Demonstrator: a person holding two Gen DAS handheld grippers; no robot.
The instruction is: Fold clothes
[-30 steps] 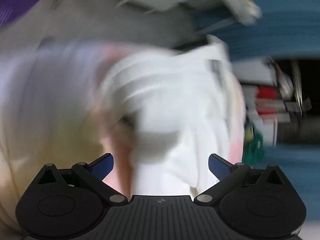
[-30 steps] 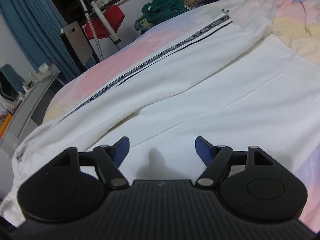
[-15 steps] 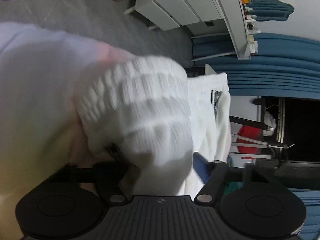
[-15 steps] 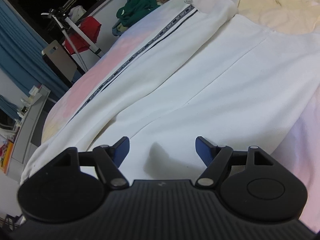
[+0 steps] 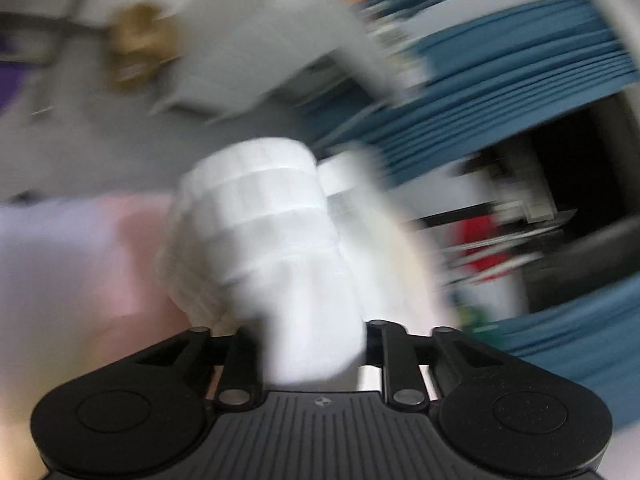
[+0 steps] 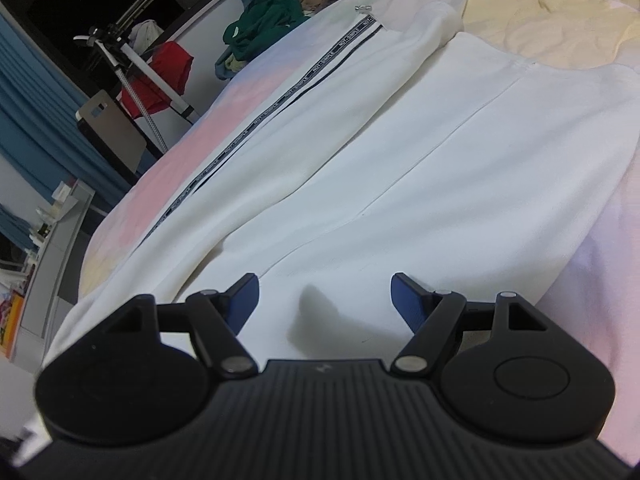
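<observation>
My left tool (image 5: pixel 314 344) is closing on the white garment's ribbed cuff (image 5: pixel 256 216); my right tool (image 6: pixel 323 294) hangs wide open, empty, over the white garment (image 6: pixel 440 168) on the bed (image 6: pixel 560 24).

The long white trousers with a lettered side stripe (image 6: pixel 400 152) lie flat on the pastel patchwork bed cover (image 6: pixel 560 20) and run from near the right gripper (image 6: pixel 324 300) away to the far end of the bed. The stripe runs along their left side. Past the far end sits a heap of green clothes (image 6: pixel 264 24). Left of the bed stands a metal stand (image 6: pixel 136 68) with a red cloth (image 6: pixel 168 72) on it. In the left view, the ribbed white cuff (image 5: pixel 260 240) sits between the left gripper's (image 5: pixel 312 344) closing jaws.
</observation>
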